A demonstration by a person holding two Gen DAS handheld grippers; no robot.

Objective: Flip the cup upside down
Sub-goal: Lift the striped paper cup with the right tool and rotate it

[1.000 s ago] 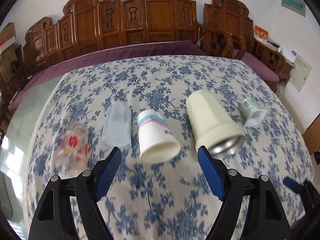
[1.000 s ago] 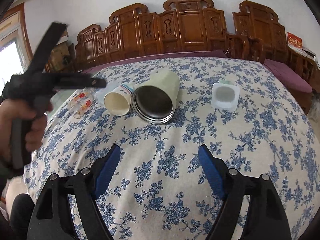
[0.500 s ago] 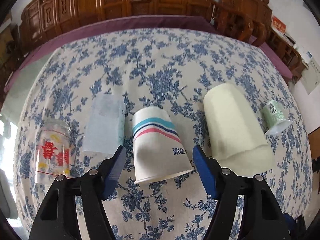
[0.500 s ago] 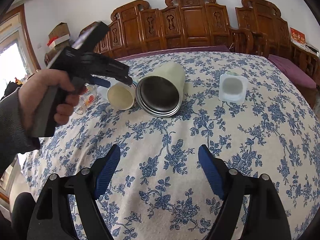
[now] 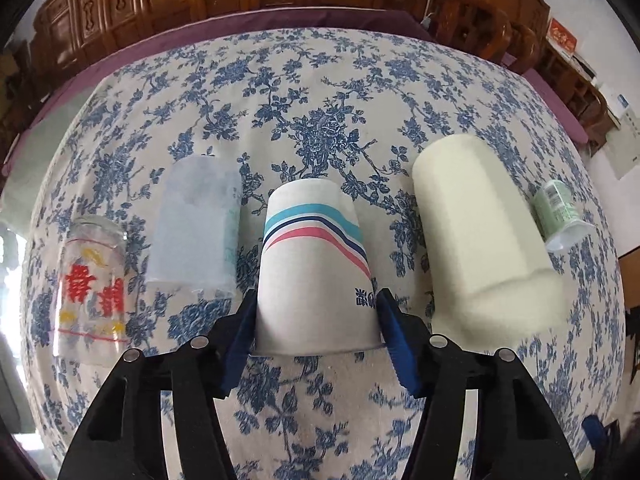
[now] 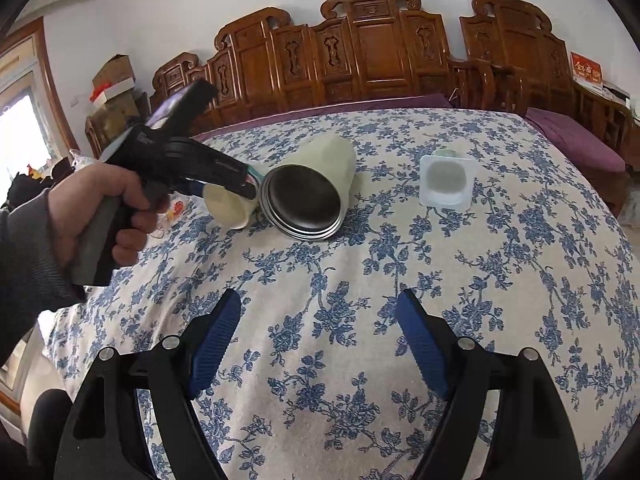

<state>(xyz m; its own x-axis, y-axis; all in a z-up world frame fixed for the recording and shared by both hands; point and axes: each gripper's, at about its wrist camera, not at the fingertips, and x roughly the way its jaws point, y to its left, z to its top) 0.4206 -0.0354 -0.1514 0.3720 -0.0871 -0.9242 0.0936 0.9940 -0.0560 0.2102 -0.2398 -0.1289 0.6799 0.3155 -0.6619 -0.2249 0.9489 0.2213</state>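
A white paper cup (image 5: 314,268) with teal, navy and pink stripes lies on its side on the blue-flowered tablecloth (image 5: 320,92), mouth toward me. My left gripper (image 5: 316,332) is shut on the cup near its rim, one blue pad on each side. In the right wrist view the cup's open mouth (image 6: 229,207) shows under the left gripper (image 6: 224,178), held by a hand. My right gripper (image 6: 320,340) is open and empty above the cloth, nearer the front edge.
Other cups lie in the same row: a printed glass (image 5: 90,280), a frosted plastic cup (image 5: 196,224), a large cream tumbler (image 5: 480,236) with a steel inside (image 6: 302,206), and a small green-labelled cup (image 5: 560,216). Carved wooden chairs (image 6: 360,48) stand behind.
My left gripper has moved forward and down around the striped paper cup and closed on it. My right gripper has stayed open and almost still.
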